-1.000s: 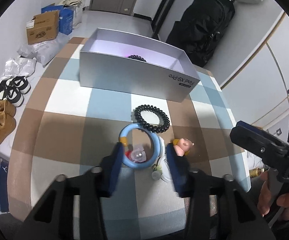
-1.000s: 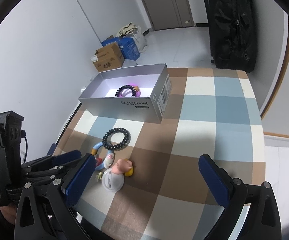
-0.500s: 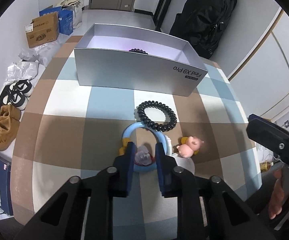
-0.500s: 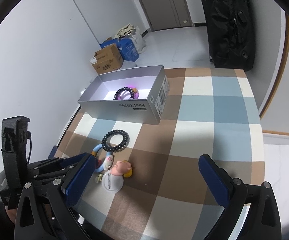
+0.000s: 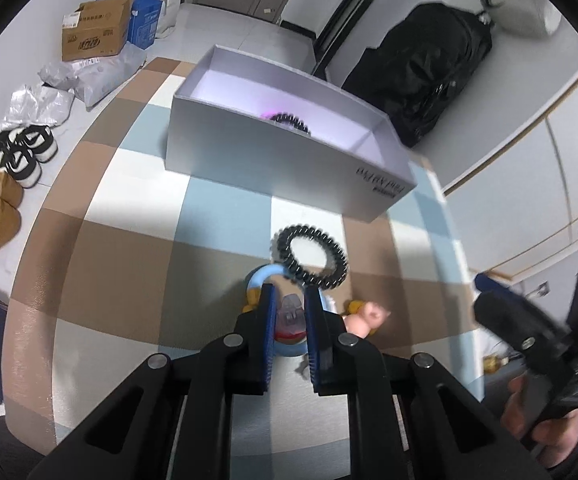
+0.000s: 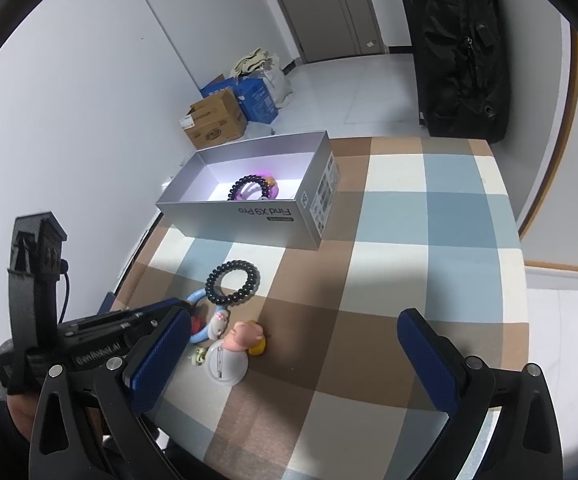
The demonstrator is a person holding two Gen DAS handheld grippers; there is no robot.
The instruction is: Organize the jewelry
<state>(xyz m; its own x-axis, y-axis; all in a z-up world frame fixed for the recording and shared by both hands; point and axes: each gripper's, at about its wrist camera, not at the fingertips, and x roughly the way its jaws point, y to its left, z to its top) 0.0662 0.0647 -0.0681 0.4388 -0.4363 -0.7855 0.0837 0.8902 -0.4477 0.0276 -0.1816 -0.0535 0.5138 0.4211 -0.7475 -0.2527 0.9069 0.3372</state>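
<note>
Between our left gripper (image 5: 291, 312)'s jaws we pinch the light-blue plastic ring's charm (image 5: 291, 315); the open silver cardboard box (image 5: 285, 160) lies at twelve o'clock, and our right gripper (image 6: 295, 354) is spread wide.

Left wrist view: the box (image 5: 285, 164) print at 4 o'clock is blurred beyond reading, and its near wall hides most of the dark beaded bracelet (image 5: 291, 122) inside. The left gripper (image 5: 291, 320) fingers cover much of the blue ring (image 5: 263, 278); the right gripper (image 5: 529, 344) at 4 o'clock is motion-blurred.
</note>
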